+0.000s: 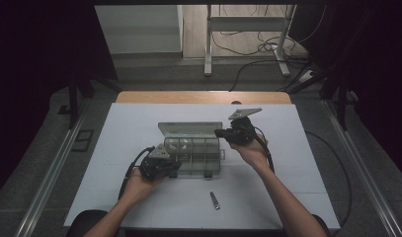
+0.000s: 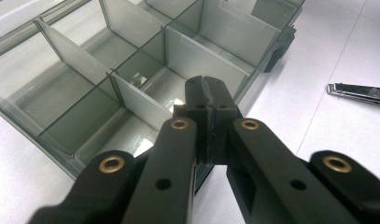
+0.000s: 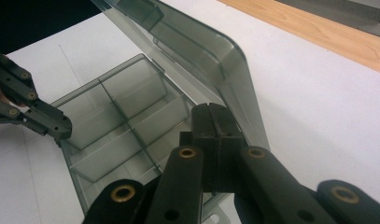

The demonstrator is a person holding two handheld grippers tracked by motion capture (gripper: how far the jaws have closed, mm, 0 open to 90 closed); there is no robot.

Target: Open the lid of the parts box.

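A clear plastic compartment box [image 1: 193, 157] sits mid-table with its lid [image 1: 189, 129] standing open at the back. My left gripper [image 1: 175, 169] is at the box's front left corner, jaws shut with nothing between them. In the left gripper view its tips [image 2: 208, 89] hover over a front compartment beside a divider [image 2: 202, 59]. My right gripper [image 1: 218, 133] is at the lid's right end, also shut and empty. In the right gripper view its tips [image 3: 215, 116] are right against the lid's edge [image 3: 234, 79]; contact is unclear. The left gripper [image 3: 54, 123] shows across the box [image 3: 127, 126].
A metal nail clipper [image 1: 215, 200] lies on the white table cover [image 1: 139, 197] in front of the box; it appears as the nail clipper [image 2: 358, 93] in the left gripper view. A wooden table edge [image 1: 203, 97] runs along the back. Cables trail from both grippers.
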